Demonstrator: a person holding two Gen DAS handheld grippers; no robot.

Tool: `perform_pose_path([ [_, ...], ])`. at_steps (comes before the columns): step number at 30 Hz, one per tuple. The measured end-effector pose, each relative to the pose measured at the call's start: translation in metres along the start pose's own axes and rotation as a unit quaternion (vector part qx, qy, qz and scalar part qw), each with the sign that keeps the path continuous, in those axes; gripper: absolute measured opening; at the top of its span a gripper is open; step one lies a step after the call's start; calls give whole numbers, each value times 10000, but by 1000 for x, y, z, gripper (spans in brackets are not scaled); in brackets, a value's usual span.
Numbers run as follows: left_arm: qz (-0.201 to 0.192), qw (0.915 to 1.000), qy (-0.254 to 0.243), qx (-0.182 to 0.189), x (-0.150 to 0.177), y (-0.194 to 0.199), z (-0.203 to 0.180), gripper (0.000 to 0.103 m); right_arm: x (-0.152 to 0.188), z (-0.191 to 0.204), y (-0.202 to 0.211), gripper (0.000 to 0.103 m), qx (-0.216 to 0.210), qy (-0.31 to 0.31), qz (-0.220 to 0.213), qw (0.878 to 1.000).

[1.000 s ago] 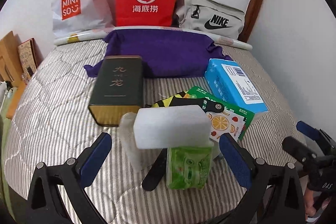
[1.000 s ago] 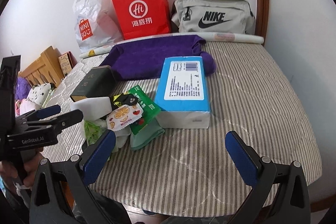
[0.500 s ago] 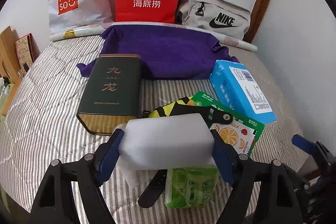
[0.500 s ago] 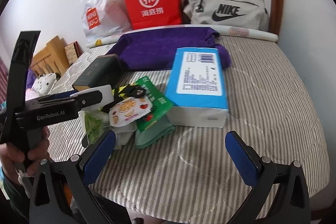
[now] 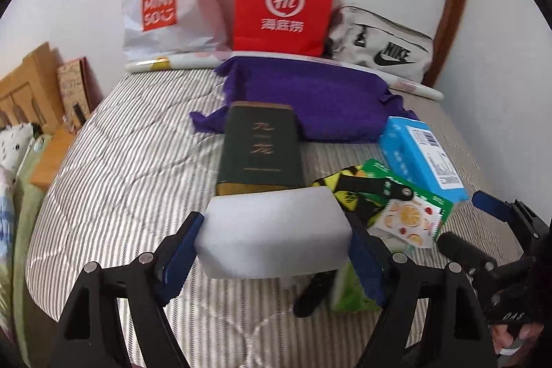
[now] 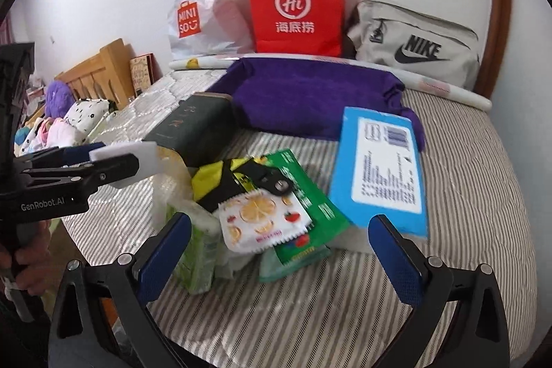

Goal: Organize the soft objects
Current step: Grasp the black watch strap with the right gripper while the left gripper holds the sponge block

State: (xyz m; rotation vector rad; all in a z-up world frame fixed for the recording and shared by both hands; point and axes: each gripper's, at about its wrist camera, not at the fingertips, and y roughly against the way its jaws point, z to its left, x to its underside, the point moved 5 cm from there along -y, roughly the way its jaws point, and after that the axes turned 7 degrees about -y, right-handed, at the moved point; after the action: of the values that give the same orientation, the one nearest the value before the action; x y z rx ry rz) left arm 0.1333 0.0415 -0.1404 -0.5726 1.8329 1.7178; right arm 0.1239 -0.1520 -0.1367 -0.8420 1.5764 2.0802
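The left tool (image 5: pixel 274 242), spread wide a second ago, has closed onto the white foam block (image 5: pixel 276 230) and now pinches it by both ends, raised off the pile over the striped bed (image 5: pixel 120 168). One soft item is secured. The right tool (image 6: pixel 279 247) stays spread and empty before the snack packets (image 6: pixel 265 219).
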Motion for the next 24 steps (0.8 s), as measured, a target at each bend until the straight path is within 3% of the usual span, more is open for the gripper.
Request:
perform_pose_path([
  [6,38,9995,306,57,3,-3,25,79,-22,11,-19,93,128,458,-46,9989],
  [10,97,9992,378,91,6,-9,33,79,-32,16,-45,76,171,737,200,9969],
  [16,195,9983,496,219,7,-21,42,79,-30,18,-82,76,261,1008,735,9918],
  [18,225,9979,531,281,7,-25,45,79,-27,18,-91,71,293,1091,929,9892],
  [23,280,9971,607,359,5,-33,52,79,-21,22,-103,56,139,1131,1169,9866],
  [24,294,9970,625,361,6,-34,53,79,-21,23,-103,44,89,1125,1198,9864],
])
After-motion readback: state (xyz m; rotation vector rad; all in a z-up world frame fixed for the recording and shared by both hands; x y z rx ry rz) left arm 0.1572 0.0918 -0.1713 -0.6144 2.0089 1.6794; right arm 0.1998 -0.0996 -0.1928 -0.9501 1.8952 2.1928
